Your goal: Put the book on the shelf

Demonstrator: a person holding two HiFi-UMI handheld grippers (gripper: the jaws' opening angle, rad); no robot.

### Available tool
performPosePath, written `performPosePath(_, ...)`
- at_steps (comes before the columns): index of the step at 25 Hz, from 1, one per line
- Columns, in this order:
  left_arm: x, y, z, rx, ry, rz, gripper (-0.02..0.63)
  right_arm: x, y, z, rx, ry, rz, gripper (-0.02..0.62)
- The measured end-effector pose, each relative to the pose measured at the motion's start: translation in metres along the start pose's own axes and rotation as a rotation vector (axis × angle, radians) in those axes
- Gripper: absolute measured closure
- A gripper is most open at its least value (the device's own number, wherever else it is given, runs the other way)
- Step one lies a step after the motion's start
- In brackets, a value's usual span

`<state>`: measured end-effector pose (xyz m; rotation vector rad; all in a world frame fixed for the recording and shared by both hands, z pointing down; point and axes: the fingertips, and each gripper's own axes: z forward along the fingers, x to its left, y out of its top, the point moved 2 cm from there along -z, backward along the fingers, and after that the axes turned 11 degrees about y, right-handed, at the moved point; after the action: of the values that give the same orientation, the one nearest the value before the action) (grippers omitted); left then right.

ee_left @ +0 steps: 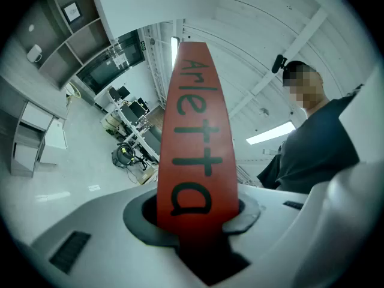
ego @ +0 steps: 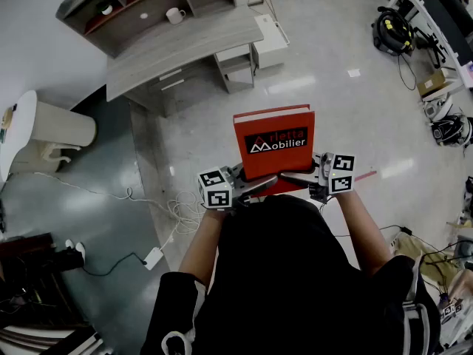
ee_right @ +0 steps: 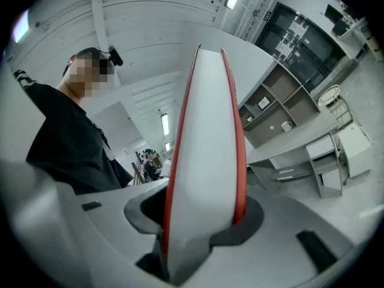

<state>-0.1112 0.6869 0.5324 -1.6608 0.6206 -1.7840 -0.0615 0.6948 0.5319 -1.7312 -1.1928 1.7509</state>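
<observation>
White cables (ego: 179, 211) trail near a round white table (ego: 22, 124).

The person wears a black short-sleeved shirt (ego: 288, 265), and the forearms are uncovered. A small dark camera (ee_right: 112, 56) sits on the head.

The left tool (ego: 260, 184) is a two-jaw piece of pale grey plastic. At its back it carries a white cube (ego: 215, 188) with black square markers printed on the faces. The right tool (ego: 299, 176) is made in the same way and has its own white marker cube (ego: 341, 173).

From close, the shell of each tool is smooth and light grey, with rounded edges. A dark grey rounded pad (ee_left: 135, 218) lies on the inner side of the jaws. A small dark rectangular slot (ee_left: 70, 251) is set in the outer shell.
</observation>
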Motion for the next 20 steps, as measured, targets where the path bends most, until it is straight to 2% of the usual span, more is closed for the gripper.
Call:
performPosePath(12, -0.0033, 0.0087, -0.0015, 0.041, 0.020, 0.060, 0.448, 0.0011, 0.0042, 0.0035, -0.025, 0.013, 0.000, 0.422)
performPosePath(20, -0.0023, 0.0041, -0.0024, 0.031, 0.042, 0.055, 0.448, 0.0000, 0.0008, 0.0027, -0.032, 0.022, -0.010, 0.416)
